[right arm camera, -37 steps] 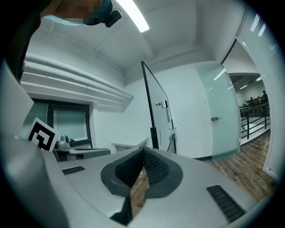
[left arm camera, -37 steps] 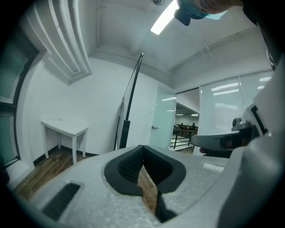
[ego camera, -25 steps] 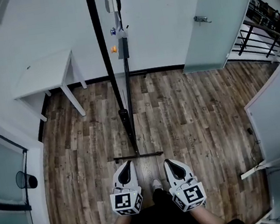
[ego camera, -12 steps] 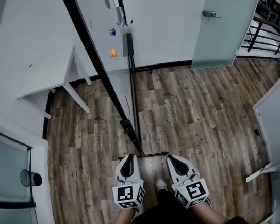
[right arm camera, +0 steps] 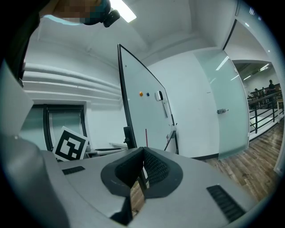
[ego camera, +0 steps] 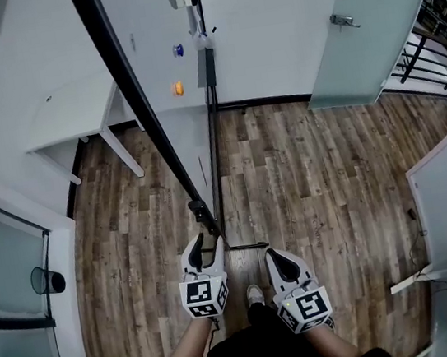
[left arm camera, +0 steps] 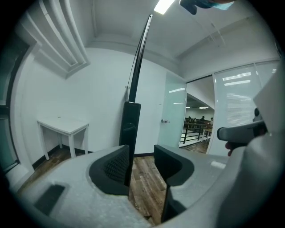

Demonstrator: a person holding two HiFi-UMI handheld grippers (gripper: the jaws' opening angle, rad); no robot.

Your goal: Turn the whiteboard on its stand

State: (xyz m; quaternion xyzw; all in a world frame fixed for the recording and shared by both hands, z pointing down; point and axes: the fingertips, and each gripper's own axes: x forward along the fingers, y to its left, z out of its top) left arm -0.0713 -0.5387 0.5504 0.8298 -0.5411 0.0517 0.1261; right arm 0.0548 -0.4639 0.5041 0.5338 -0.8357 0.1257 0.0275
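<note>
Left gripper (ego camera: 205, 244) has neared the whiteboard (ego camera: 153, 67), jaws opening around its frame edge; right gripper (ego camera: 275, 255) pressed together.

- I saw my right gripper (right arm camera: 142, 152) with its jaws closed together.
- Beyond it, the black-framed whiteboard (right arm camera: 144, 109) leaned, a glass door (right arm camera: 222, 107) to its right.

Bright even light from ceiling lamp (left arm camera: 164, 5); fisheye warp at edges.

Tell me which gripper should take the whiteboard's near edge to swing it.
Left. The left gripper sits right at the whiteboard's black edge, its jaws opening with nothing between them. The right gripper is shut and off to the side.
</note>
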